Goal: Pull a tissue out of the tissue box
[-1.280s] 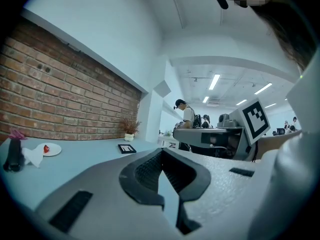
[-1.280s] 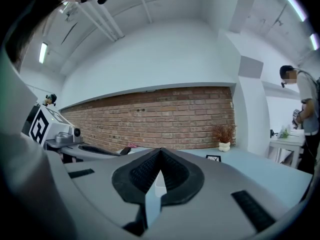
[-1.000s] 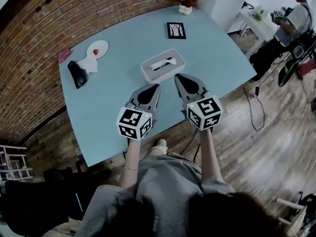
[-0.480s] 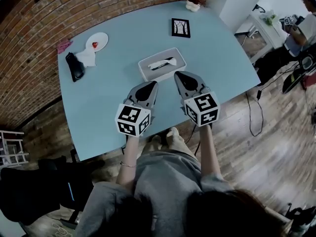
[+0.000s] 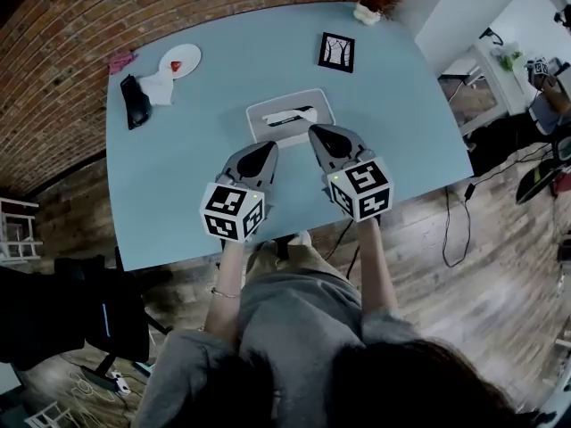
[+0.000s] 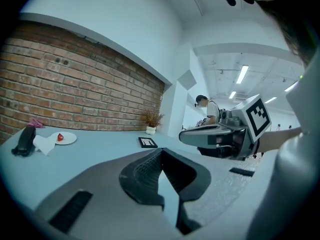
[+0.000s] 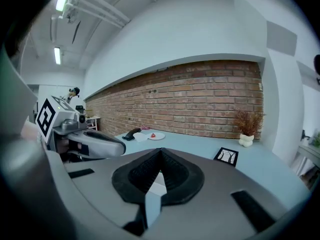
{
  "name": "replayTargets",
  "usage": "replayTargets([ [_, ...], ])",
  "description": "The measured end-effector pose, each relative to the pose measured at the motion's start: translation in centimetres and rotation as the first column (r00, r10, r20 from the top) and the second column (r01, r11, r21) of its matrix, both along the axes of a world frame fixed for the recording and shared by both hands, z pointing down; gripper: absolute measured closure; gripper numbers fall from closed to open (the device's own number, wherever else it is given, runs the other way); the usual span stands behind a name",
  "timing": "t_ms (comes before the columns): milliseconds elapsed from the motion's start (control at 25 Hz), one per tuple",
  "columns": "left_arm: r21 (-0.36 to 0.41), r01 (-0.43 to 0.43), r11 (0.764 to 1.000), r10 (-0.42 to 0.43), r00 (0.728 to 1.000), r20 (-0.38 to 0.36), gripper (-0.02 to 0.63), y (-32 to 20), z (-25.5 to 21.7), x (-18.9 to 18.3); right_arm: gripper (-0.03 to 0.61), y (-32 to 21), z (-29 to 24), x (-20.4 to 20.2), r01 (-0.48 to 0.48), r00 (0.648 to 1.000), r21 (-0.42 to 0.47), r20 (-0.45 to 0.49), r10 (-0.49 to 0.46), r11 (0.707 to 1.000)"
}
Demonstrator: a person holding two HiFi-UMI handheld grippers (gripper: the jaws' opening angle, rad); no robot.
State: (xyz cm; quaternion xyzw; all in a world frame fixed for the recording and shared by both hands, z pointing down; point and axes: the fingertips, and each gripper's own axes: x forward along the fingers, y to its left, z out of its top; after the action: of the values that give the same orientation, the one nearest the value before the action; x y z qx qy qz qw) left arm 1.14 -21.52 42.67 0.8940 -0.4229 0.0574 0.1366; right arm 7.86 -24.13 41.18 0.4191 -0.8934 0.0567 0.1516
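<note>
A white tissue box (image 5: pixel 290 116) lies in the middle of the light blue table (image 5: pixel 178 176), with a tissue showing in its top slot. Both grippers hover side by side just on the near side of it. My left gripper (image 5: pixel 268 145) is shut and holds nothing; in its own view the jaws (image 6: pixel 161 152) meet at the tips. My right gripper (image 5: pixel 312 130) is also shut and holds nothing, its tip at the box's near right corner. A pale corner of the box (image 7: pixel 156 184) shows through the right gripper's (image 7: pixel 160 151) jaw opening.
At the table's far left are a plate (image 5: pixel 181 61) with a red bit, a crumpled tissue (image 5: pixel 161 88) and a black object (image 5: pixel 136 105). A framed picture (image 5: pixel 337 52) and a potted plant (image 5: pixel 368 9) stand at the back. A black chair (image 5: pixel 85 315) is at the left, and a person (image 5: pixel 546 83) far right.
The head view has swung, so the table sits more to the left and higher. Both grippers stay shut just in front of the box, the right one a little closer to it.
</note>
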Motion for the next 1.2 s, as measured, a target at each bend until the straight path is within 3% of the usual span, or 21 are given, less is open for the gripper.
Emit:
replayTargets([
  [280,-0.028,0.061,0.998,-0.061,0.998,0.004,0.611,-0.9,1.3,0.3,0.58,-1.1,1.7,-0.3,0.113,0.992,-0.022,-0.062,-0.114,0.993],
  [560,-0.086,0.059,0.995,-0.06,0.998,-0.004,0.611,-1.7,3.1,0.4,0.58,-2.7,2.8,-1.2,0.177,0.976,-0.054,-0.121,-0.182,0.983],
  [840,-0.143,0.078,0.987,-0.081,0.996,-0.021,0.611,-3.4,5.7,-0.4,0.58,-5.0,4.9,-2.1,0.269,0.934,-0.091,-0.216,-0.283,0.959],
  [1120,-0.172,0.098,0.98,-0.101,0.995,-0.011,0.611,-4.4,7.5,-1.0,0.575,-6.9,7.9,-2.8,0.323,0.868,-0.135,-0.353,-0.35,0.937],
  [1200,-0.174,0.097,0.98,-0.1,0.995,-0.007,0.611,-4.4,7.7,-1.0,0.516,-7.2,8.2,-3.1,0.334,0.856,-0.146,-0.367,-0.364,0.931],
])
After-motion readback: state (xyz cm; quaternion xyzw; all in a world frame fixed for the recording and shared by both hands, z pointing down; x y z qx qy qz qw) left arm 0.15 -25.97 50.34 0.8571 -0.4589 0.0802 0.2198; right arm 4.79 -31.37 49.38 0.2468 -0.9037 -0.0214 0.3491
